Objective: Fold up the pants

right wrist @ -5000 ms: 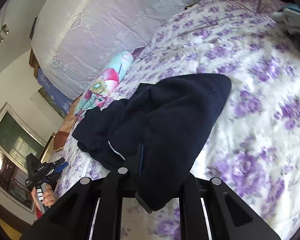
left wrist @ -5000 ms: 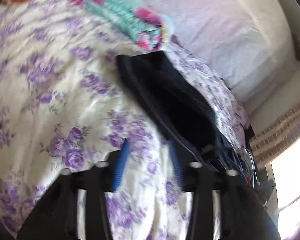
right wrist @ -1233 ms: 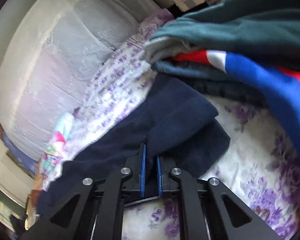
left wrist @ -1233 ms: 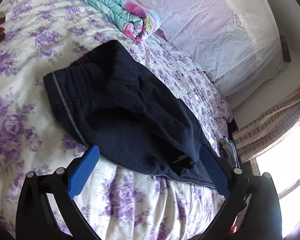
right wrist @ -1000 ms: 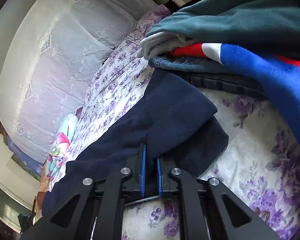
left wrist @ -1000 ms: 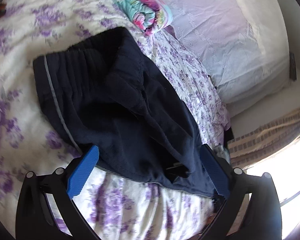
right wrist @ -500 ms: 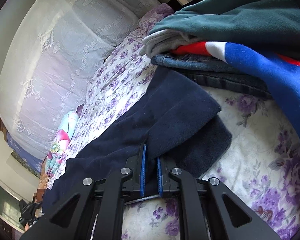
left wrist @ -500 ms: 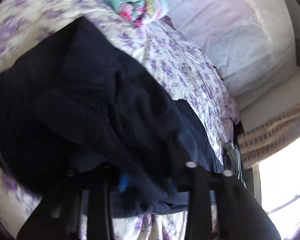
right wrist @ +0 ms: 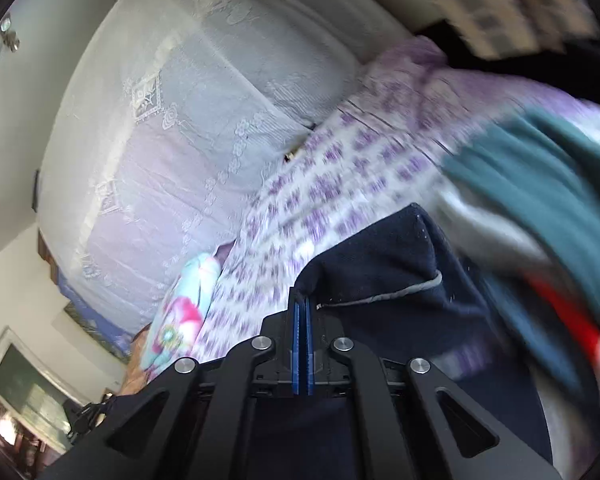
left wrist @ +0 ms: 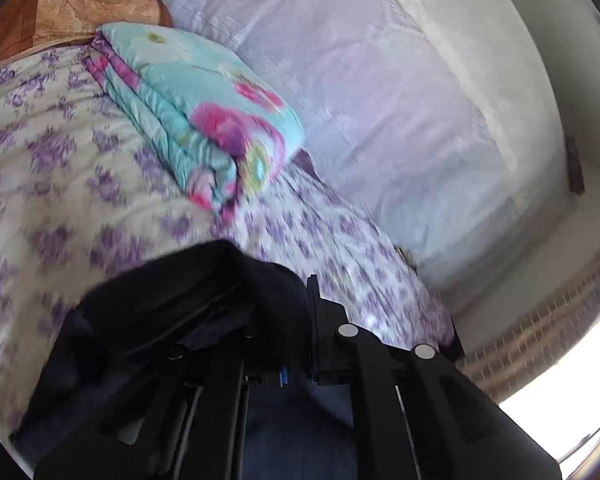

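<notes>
Floral bedspread (left wrist: 80, 152) underneath, folded quilt (left wrist: 204, 120) near the headboard. Dark navy pants (left wrist: 188, 300) bunched over and between the left gripper (left wrist: 276, 312) jaws, clamped there. Right gripper (right wrist: 301, 312) pinched tight on a pants edge, cloth spilling rightward.

We are seeing bare floral bed (left wrist: 60, 184) lying open ahead-left, while the folded quilt (left wrist: 204, 120) and headboard (left wrist: 380, 100) are blocking beyond and piled clothes (right wrist: 540, 200) are crowding the right.
</notes>
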The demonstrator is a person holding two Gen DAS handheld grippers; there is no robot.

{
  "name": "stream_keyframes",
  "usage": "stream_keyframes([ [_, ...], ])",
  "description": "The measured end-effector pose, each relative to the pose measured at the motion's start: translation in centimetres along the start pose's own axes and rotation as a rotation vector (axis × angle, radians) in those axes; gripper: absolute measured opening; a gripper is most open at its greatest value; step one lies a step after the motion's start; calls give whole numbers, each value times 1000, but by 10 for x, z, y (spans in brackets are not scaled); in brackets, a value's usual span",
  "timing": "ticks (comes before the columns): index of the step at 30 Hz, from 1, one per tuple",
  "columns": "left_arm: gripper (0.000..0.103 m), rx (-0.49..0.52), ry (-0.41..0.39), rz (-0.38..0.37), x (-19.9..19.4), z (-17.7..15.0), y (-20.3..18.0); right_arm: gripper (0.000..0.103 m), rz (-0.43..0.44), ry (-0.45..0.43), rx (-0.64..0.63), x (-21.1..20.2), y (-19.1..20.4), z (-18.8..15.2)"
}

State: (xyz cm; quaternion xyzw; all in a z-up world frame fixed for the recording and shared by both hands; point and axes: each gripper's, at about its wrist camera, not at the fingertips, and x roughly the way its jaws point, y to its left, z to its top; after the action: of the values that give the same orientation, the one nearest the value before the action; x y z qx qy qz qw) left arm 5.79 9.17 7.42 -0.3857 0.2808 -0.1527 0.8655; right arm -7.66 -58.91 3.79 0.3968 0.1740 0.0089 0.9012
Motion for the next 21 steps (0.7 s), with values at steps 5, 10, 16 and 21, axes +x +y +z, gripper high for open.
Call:
stream_keyframes([
  [5, 37, 22, 16, 234, 106, 42, 15, 55, -195, 114, -90, 150, 8, 33],
  [10, 64, -77, 7, 261, 132, 1, 80, 81, -174, 54, 8, 177, -39, -29],
  [16, 91, 258, -23, 309, 120, -11, 18, 82, -239, 36, -38, 162, -24, -27],
  [21, 91, 431, 146, 489, 144, -33, 20, 96, -652, 320, -533, 215, 9, -68],
])
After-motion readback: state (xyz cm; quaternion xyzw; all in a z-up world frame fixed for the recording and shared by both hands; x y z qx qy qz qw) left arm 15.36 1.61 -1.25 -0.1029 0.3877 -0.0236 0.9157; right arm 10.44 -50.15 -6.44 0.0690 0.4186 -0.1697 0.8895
